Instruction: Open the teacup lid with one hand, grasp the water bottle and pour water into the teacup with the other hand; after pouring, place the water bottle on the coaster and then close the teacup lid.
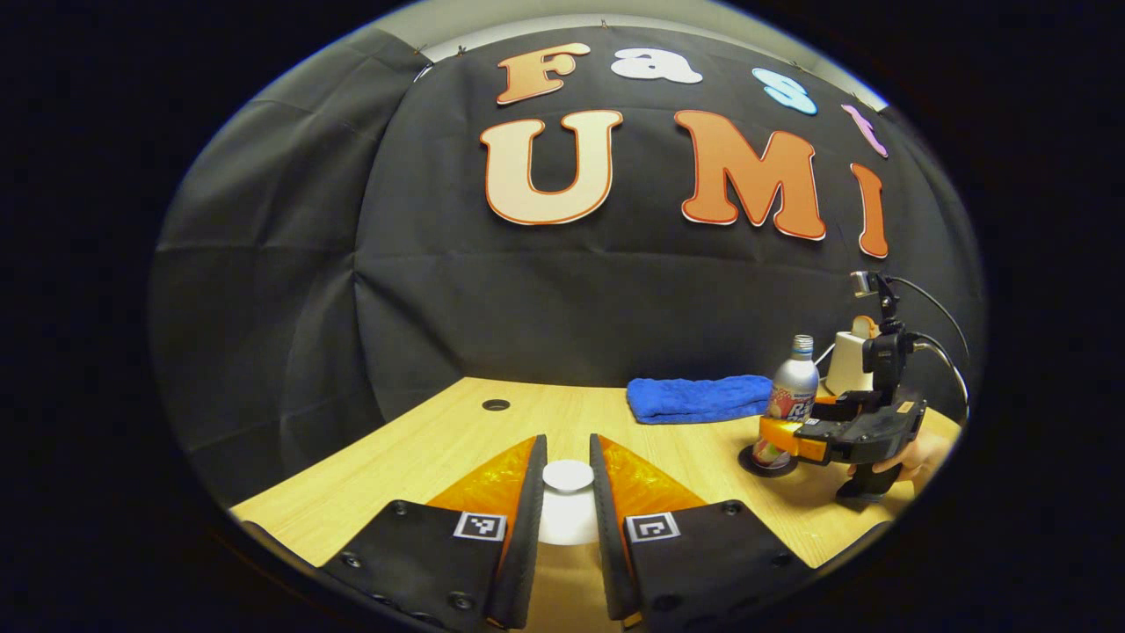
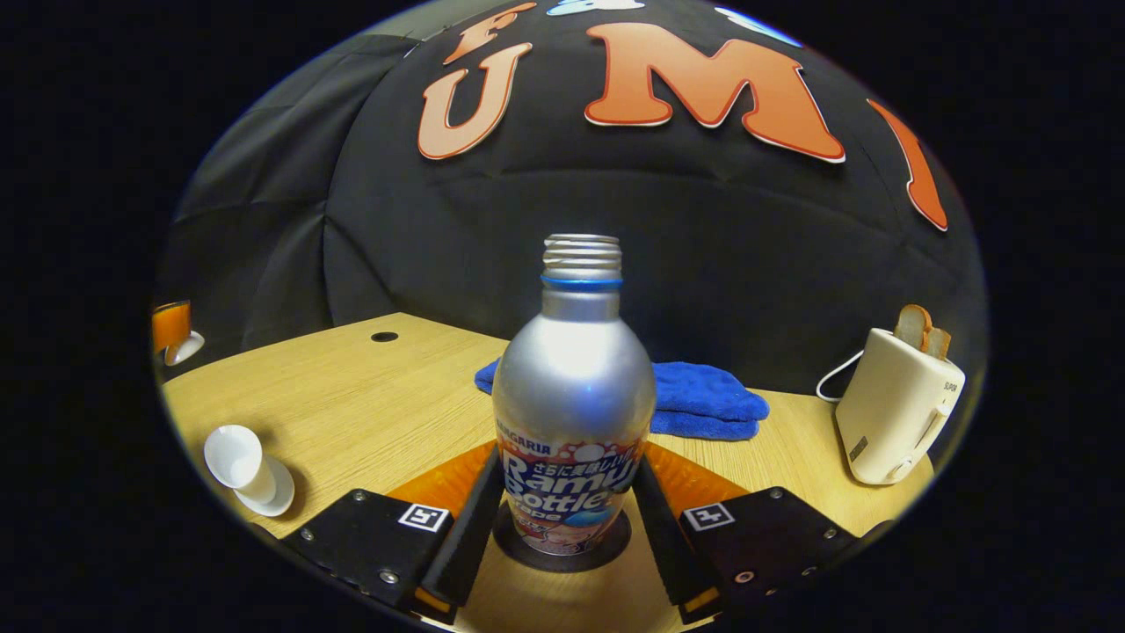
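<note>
Standing on the coaster [image 2: 562,552], the water bottle [image 2: 573,413] sits pinched between the right gripper [image 2: 567,519] fingers, while the left gripper [image 1: 568,492] fingers grip the lid [image 1: 568,476]; next, release, then close the teacup [image 2: 239,466]

One bottle [image 2: 573,396]; one teacup [image 2: 239,464]; one towel [image 2: 703,400]

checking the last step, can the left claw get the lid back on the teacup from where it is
Probably yes. The left claw has the white lid between its fingers, and the open teacup stands on the table with nothing over or against it. The right claw and bottle are off to the side.
</note>
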`<control>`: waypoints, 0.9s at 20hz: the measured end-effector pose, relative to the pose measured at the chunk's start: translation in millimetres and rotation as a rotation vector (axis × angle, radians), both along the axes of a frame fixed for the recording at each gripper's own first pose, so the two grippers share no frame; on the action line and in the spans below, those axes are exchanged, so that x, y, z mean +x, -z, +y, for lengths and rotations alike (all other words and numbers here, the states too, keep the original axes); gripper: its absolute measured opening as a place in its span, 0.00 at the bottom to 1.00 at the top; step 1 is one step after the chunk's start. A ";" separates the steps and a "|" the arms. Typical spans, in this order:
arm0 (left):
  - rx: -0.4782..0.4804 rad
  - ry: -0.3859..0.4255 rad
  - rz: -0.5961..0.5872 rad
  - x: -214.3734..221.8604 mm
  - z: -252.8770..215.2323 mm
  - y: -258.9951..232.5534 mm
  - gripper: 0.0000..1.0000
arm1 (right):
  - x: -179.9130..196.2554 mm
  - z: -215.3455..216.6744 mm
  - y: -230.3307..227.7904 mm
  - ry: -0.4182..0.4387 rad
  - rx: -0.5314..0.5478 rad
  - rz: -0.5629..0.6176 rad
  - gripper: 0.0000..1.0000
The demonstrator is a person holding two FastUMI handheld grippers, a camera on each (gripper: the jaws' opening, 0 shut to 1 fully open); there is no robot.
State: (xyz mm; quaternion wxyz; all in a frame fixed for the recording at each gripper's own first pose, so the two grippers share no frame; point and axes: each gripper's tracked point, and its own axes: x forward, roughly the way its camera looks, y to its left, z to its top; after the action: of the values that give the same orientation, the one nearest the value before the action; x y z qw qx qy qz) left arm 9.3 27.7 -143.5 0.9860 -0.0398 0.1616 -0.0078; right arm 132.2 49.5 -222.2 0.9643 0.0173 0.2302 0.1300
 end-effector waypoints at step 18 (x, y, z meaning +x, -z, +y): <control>-0.036 0.097 0.067 3.7 -63.0 43.6 0.36 | -61.5 -42.6 -60.3 0.029 0.054 -0.110 0.98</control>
State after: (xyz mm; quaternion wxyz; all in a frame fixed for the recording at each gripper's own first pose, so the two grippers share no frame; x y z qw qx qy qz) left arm 13.0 -35.2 -187.1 0.9776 -0.0497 0.1963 -0.0573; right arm 70.7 6.9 -161.8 0.9764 0.0397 0.1729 0.1228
